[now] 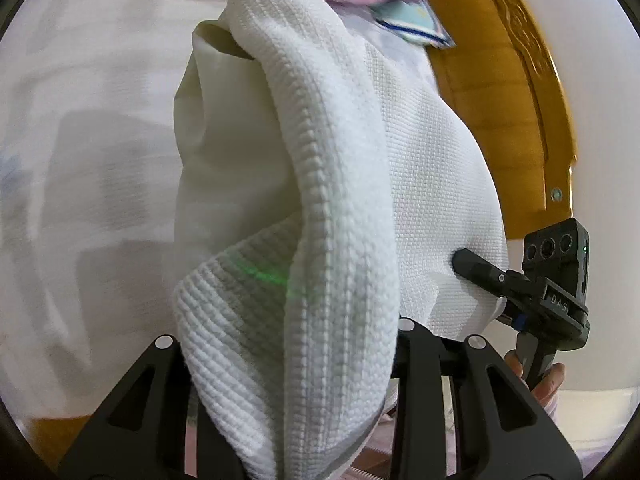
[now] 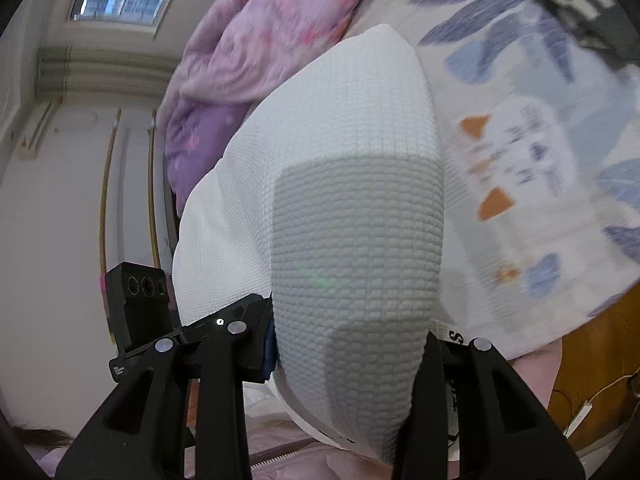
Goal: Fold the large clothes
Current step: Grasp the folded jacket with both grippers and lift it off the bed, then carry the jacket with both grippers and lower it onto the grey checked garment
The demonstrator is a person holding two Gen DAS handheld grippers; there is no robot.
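A large white waffle-knit garment [image 1: 340, 208] hangs lifted above the bed, held by both grippers. In the left wrist view my left gripper [image 1: 288, 380] is shut on a thick ribbed fold of it, which drapes between the black fingers. My right gripper [image 1: 492, 280] shows at the right, clamped on the cloth's edge. In the right wrist view my right gripper [image 2: 340, 380] is shut on the same garment [image 2: 344, 200], which bulges up in front of the lens. My left gripper [image 2: 224, 332] shows at the left, pinching the cloth's near edge.
A pale sheet [image 1: 88, 168] covers the bed below. A pink-purple floral quilt [image 2: 256, 48] lies bunched at the far side. A wooden headboard [image 1: 516, 92] stands at the right. A patterned blue and orange sheet [image 2: 532, 168] spreads at the right. A white wardrobe [image 2: 68, 184] stands at the left.
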